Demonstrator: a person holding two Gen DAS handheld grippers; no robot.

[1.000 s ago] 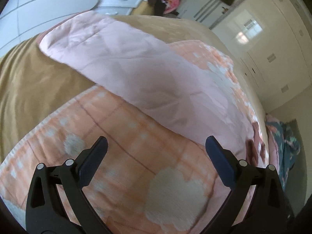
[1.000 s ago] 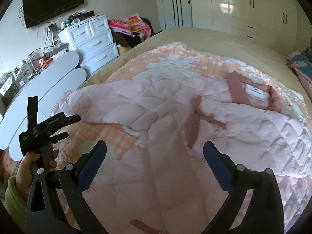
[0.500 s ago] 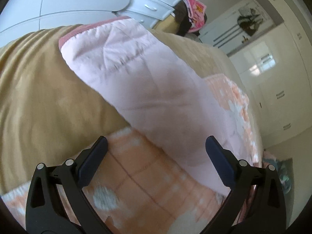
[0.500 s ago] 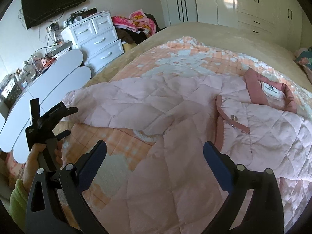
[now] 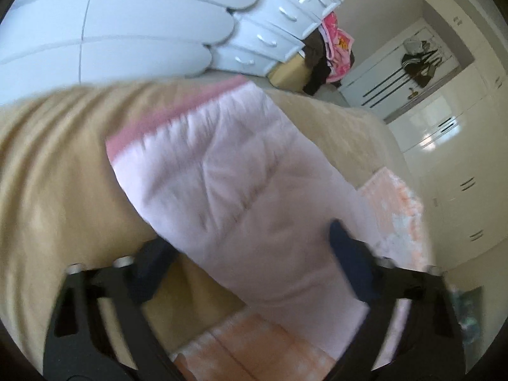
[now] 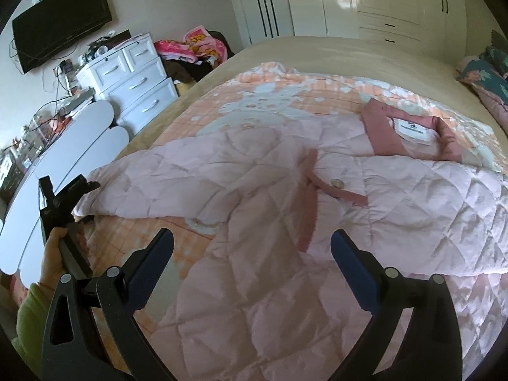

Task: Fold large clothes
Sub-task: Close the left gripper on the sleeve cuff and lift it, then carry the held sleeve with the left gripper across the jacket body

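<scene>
A pale pink quilted jacket (image 6: 317, 222) with darker pink trim lies spread on the bed, collar (image 6: 409, 133) at the far right. Its sleeve (image 6: 152, 184) stretches left; in the left wrist view the sleeve (image 5: 228, 184) ends in a pink cuff (image 5: 171, 114). My left gripper (image 5: 250, 247) is open, its jaws on either side of the sleeve close above it; it also shows in the right wrist view (image 6: 76, 190) at the sleeve end. My right gripper (image 6: 252, 250) is open and empty above the jacket's body.
An orange patterned blanket (image 6: 270, 101) lies on the beige bed sheet (image 6: 349, 54) under the jacket. White rounded panels (image 6: 63, 165) and a white drawer chest (image 6: 136, 85) stand left of the bed. Wardrobes (image 6: 381, 0) stand behind. Pillows (image 6: 485, 73) lie at the far right.
My left gripper has moved along the sleeve toward its cuff and closer to it. The right wrist view has shifted so the jacket's collar and front sit nearer the middle.
</scene>
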